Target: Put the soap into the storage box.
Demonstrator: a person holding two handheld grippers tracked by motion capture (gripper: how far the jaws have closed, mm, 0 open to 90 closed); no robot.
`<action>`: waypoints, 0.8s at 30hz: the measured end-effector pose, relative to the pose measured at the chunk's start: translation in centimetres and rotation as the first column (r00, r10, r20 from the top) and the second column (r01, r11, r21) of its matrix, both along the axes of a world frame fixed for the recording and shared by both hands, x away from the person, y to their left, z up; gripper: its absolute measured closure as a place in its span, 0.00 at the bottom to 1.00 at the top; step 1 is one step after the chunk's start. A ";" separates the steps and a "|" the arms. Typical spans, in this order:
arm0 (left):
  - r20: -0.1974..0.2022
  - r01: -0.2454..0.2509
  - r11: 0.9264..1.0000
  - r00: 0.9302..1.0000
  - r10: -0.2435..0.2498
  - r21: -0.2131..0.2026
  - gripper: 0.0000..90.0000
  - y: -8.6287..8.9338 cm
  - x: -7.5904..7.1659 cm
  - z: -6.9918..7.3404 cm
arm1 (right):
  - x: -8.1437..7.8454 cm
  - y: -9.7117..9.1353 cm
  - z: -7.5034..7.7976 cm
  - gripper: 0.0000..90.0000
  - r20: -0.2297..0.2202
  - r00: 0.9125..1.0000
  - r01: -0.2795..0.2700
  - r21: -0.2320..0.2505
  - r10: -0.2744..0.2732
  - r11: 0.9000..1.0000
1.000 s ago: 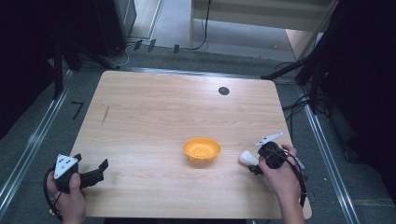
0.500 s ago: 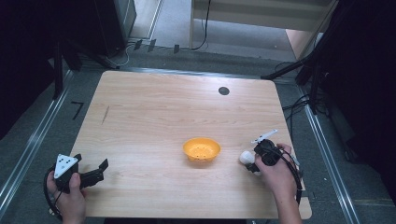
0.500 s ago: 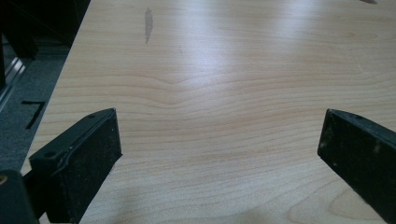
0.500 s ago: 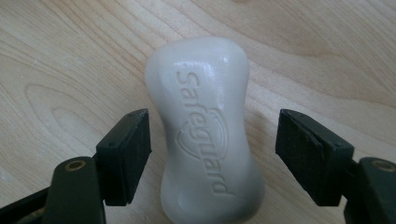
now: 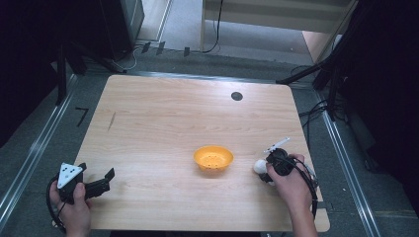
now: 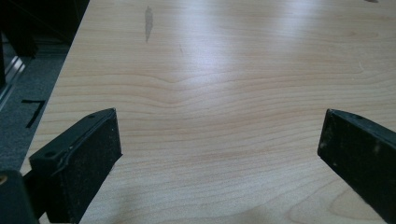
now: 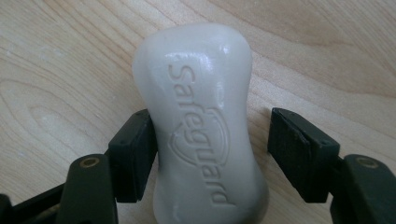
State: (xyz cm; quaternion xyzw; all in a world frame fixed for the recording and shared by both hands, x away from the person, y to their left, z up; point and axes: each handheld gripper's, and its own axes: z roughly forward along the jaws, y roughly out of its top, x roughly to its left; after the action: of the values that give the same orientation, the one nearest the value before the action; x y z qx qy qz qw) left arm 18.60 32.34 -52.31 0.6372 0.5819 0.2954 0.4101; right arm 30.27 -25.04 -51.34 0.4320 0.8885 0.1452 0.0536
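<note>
One soap bar point(image 7: 205, 135) between closing jaws, near table's point(image 5: 163, 113) right edge.

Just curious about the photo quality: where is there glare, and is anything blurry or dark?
Left gripper view: a broad sheen on the table. Right gripper view: small highlights on the white soap bar, lettering crisp. High view: table evenly lit, surroundings nearly black.

– What is the thing on the table?
– A white soap bar point(image 7: 201, 126), waisted in the middle, with "Safeguard" and a shield pressed into its top face.
– How does it lie?
– Flat on the light wooden tabletop, lettered face up, near the right edge, to the right of the orange bowl and apart from it.
</note>
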 end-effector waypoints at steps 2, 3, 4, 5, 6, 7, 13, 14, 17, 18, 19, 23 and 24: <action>0.000 -0.001 1.000 1.000 0.001 0.000 0.00 0.0 0.0 0.0 | 0.0 0.0 0.0 0.42 0.000 1.000 -0.001 0.003 0.001 1.000; 0.000 0.000 1.000 1.000 0.000 0.000 0.00 0.0 0.0 0.0 | -0.1 0.2 0.1 0.47 0.003 1.000 -0.010 -0.001 0.010 1.000; 0.000 0.000 1.000 1.000 0.000 0.001 0.00 0.0 0.0 0.0 | -0.1 0.2 0.1 0.47 0.003 1.000 -0.010 -0.001 0.010 1.000; 0.000 0.000 1.000 1.000 0.000 0.000 0.00 0.0 0.0 0.0 | -0.1 0.2 0.2 0.49 0.004 1.000 -0.016 -0.002 0.016 1.000; 0.000 -0.001 1.000 1.000 0.001 0.001 0.00 0.0 0.0 0.0 | -0.2 0.2 0.2 0.51 0.005 1.000 -0.021 -0.001 0.021 1.000; 0.000 -0.002 1.000 1.000 0.002 0.001 0.00 0.0 0.0 0.0 | -0.3 0.2 0.2 0.53 0.007 1.000 -0.022 0.005 0.022 1.000; 0.000 0.000 1.000 1.000 0.000 0.002 0.00 0.0 0.0 0.0 | -0.7 -0.2 0.0 0.54 0.048 0.999 -0.023 0.034 0.021 0.999; 0.000 0.000 1.000 1.000 0.000 0.002 0.00 0.0 0.0 0.0 | -0.7 -0.2 0.0 0.54 0.048 0.999 -0.023 0.034 0.021 0.999; 0.002 -0.001 1.000 1.000 0.001 0.003 0.00 -0.1 0.0 0.0 | -0.7 -0.3 0.0 0.55 0.049 0.999 -0.019 0.043 0.017 0.999; 0.002 -0.001 1.000 1.000 0.001 0.003 0.00 -0.1 0.0 0.0 | -0.7 -0.3 0.0 0.55 0.049 0.999 -0.019 0.043 0.017 0.999; 0.002 -0.001 1.000 1.000 0.001 0.004 0.00 -0.1 0.0 0.0 | -0.7 -0.2 0.0 0.55 0.048 0.999 -0.018 0.041 0.016 0.999; 0.000 0.000 1.000 1.000 0.000 0.002 0.00 0.0 0.0 0.0 | -0.7 -0.2 0.1 0.56 0.049 0.999 -0.022 0.039 0.020 0.999; 0.000 0.000 1.000 1.000 0.000 0.002 0.00 0.0 0.0 0.0 | -0.7 -0.2 0.1 0.56 0.049 0.999 -0.022 0.039 0.020 0.999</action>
State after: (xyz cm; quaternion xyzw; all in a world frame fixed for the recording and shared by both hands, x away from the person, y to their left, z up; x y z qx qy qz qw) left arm 18.61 32.31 -52.31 0.6375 0.5818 0.2958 0.4094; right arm 29.61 -25.23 -51.28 0.4197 0.8885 0.1739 0.0653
